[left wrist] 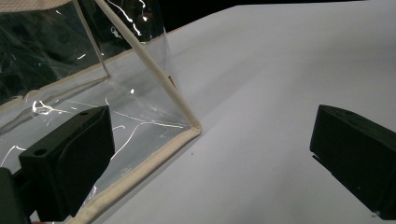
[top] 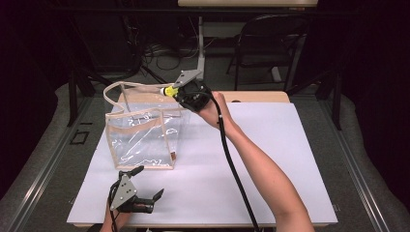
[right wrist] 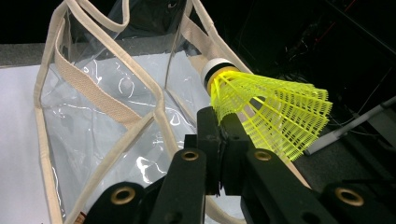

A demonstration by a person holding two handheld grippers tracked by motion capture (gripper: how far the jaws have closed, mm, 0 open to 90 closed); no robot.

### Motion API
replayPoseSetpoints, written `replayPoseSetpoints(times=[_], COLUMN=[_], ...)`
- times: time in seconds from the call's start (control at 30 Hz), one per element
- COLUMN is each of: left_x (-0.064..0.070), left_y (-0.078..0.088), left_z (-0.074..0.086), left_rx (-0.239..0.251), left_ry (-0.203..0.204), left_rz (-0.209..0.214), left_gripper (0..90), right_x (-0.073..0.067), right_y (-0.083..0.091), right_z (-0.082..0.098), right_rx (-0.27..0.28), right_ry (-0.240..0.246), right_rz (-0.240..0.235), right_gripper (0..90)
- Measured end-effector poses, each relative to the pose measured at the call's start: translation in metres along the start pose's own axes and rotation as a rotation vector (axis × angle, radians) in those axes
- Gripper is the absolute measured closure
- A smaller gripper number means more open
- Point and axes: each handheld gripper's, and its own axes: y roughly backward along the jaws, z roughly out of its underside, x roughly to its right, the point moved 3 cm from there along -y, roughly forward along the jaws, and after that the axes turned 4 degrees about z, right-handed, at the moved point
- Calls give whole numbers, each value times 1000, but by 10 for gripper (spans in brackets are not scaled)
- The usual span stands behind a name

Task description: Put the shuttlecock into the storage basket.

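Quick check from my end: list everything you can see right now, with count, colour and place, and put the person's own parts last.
bag: one, clear plastic with beige trim and handles, standing open on the left half of the board.
shuttlecock: one, yellow net skirt with a white tip, clamped in the right gripper at the bag's far rim.
board: one, white, covering the table top.
table: one, light wood, its edge showing beyond the board.
chair: one, dark, on the floor behind the table.
left gripper: one, black, jaws open, at the near edge of the board by the bag's corner.
right gripper: one, black, shut on the shuttlecock.
forearm: one, bare, reaching in from the bottom right.
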Motion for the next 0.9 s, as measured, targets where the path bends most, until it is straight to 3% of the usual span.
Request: replayPoseSetpoints(times=[0.9], left_x=[0], left_y=[0], left_z=[0], left_rx=[0], left_ry=[0], left_rz=[0], left_gripper=[0], right_x=[-5], right_y=[-15], right_z=[-2], right_rx=[-43], right_ry=[1], right_rz=[-27], right_gripper=[892])
